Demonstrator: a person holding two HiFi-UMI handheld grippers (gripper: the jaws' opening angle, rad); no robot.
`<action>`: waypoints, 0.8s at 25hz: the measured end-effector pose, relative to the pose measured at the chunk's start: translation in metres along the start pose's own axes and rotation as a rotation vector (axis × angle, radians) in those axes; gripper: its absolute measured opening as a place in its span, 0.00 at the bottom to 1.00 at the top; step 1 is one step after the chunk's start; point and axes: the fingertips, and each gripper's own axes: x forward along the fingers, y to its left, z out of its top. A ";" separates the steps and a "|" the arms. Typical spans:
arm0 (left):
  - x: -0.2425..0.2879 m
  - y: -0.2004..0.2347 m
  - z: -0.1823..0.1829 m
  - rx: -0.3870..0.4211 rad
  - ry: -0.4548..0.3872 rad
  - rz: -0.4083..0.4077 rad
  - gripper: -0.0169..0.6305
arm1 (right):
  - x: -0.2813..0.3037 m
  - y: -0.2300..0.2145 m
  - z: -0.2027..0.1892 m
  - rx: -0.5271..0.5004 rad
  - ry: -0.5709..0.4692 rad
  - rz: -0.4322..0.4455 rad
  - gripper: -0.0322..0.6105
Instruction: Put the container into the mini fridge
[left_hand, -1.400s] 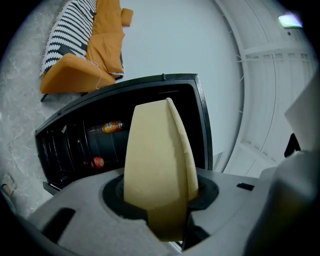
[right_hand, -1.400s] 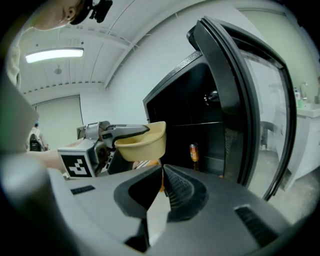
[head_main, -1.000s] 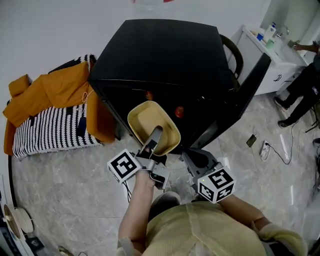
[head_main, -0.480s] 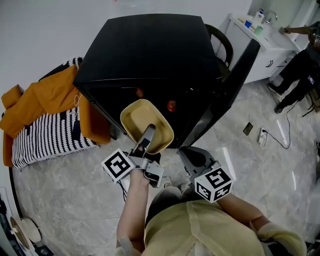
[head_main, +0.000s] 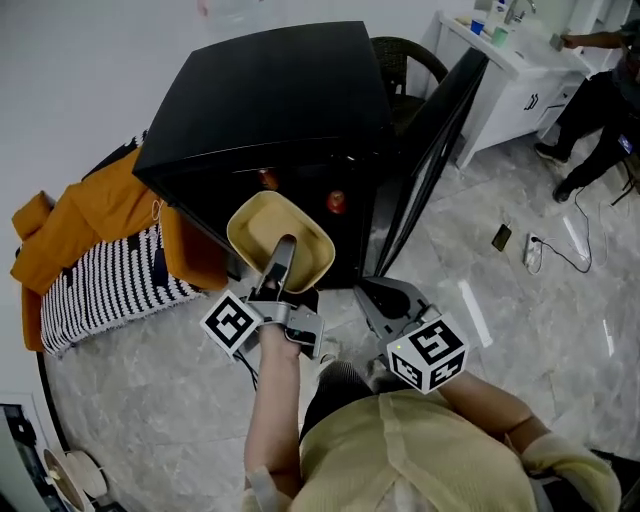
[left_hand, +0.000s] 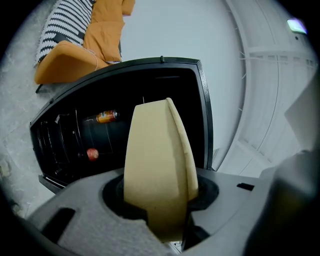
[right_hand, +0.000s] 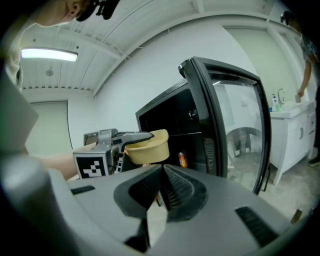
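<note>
At centre, empty container (head_main: 255, 225) before the open fridge (head_main: 270, 100).
Left gripper (head_main: 284, 248) clamps its rim; right gripper (head_main: 385, 297), lower right, is closed on nothing. Fridge holds a drink (left_hand: 106, 116) and a red thing (left_hand: 92, 154).

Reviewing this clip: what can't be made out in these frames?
Shelves of the mini fridge: head view, its own top covers them and the inside is dark.
The red item inside: left tool view, too small to name.
Bottom of the container: head view, the left tool covers part.
The dark thing on the floor: head view, too small.
The person: head view, cut off by the right edge.
</note>
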 end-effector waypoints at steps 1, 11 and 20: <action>0.002 0.001 0.000 0.000 0.007 0.002 0.30 | 0.000 0.001 0.001 -0.001 -0.005 -0.010 0.10; 0.018 -0.002 0.023 0.020 0.110 -0.003 0.30 | 0.028 0.018 0.022 0.025 -0.072 -0.115 0.10; 0.040 -0.006 0.030 -0.002 0.184 -0.051 0.30 | 0.034 0.022 0.019 0.037 -0.080 -0.216 0.10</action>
